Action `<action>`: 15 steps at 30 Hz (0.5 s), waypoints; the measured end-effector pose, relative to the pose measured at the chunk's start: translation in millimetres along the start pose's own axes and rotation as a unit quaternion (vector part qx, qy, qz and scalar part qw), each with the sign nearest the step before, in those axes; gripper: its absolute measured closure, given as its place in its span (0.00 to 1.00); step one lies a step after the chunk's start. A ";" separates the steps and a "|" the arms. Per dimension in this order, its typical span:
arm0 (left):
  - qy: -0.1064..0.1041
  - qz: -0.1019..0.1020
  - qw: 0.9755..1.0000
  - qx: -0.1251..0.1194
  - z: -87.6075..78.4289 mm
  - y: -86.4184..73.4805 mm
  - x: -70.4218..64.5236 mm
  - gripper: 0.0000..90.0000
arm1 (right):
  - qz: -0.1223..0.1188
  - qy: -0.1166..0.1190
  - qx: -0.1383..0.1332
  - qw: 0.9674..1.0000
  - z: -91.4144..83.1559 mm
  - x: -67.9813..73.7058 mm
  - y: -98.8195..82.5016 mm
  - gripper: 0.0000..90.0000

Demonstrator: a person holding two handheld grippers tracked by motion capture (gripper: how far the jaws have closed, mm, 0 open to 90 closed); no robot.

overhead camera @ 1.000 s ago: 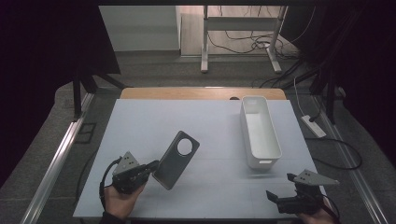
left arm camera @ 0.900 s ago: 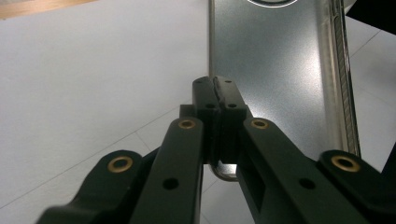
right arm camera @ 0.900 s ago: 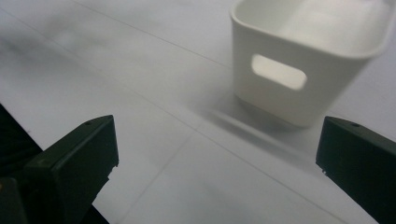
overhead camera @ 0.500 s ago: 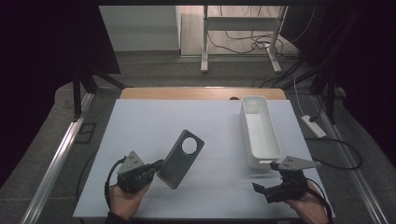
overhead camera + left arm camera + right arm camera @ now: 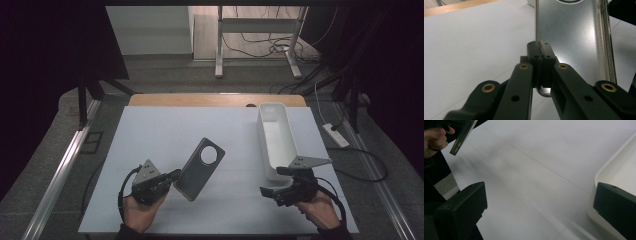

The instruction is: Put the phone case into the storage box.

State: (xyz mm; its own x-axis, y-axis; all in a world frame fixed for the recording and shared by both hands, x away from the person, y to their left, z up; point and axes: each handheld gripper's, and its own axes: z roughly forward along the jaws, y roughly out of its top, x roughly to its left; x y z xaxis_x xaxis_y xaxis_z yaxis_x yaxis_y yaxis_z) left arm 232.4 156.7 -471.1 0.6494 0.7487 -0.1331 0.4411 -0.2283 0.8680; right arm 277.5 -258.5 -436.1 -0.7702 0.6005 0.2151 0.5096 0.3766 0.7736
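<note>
Two claws are at the counter's near edge — the left claw [image 5: 170, 177] is clenched on the lower edge of the grey phone case [image 5: 199, 168], held tilted above the counter. The right claw [image 5: 274, 181], released, faces it; next I judge it must take the case's free end.

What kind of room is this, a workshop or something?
Probably a lab or test room set up for recording hand work: a white-topped table ringed by dark curtains, loose cables on the floor behind it, and a person working with a hand-held gripper.
</note>
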 end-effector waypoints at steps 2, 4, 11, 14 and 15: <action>-0.002 -0.001 1.000 -0.001 0.6 0.8 -0.1 0.99 | -0.004 0.006 0.001 1.000 4.0 3.0 3.6 0.00; -0.003 -0.002 1.000 -0.003 0.9 1.4 -0.3 0.99 | 0.004 0.029 -0.004 1.000 9.8 6.7 7.3 0.00; -0.008 -0.001 1.000 -0.004 3.6 3.6 -0.9 0.99 | -0.009 0.037 0.009 0.999 26.4 14.5 13.3 0.00; -0.009 0.001 1.000 -0.004 6.4 4.8 -2.5 0.99 | -0.006 0.041 0.007 0.999 30.6 15.6 15.7 0.00; -0.008 0.002 1.000 -0.003 7.4 5.3 -3.2 0.99 | -0.004 0.043 0.007 0.999 31.8 16.5 16.5 0.00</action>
State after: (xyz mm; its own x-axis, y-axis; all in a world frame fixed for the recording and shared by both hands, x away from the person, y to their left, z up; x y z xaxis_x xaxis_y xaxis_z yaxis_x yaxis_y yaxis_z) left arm 237.2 148.6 -469.6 0.6611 0.7376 -0.1374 0.4342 -0.2268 0.8718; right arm 285.4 -219.9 -438.7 -0.8037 0.5352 0.2599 0.5087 0.3917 0.7667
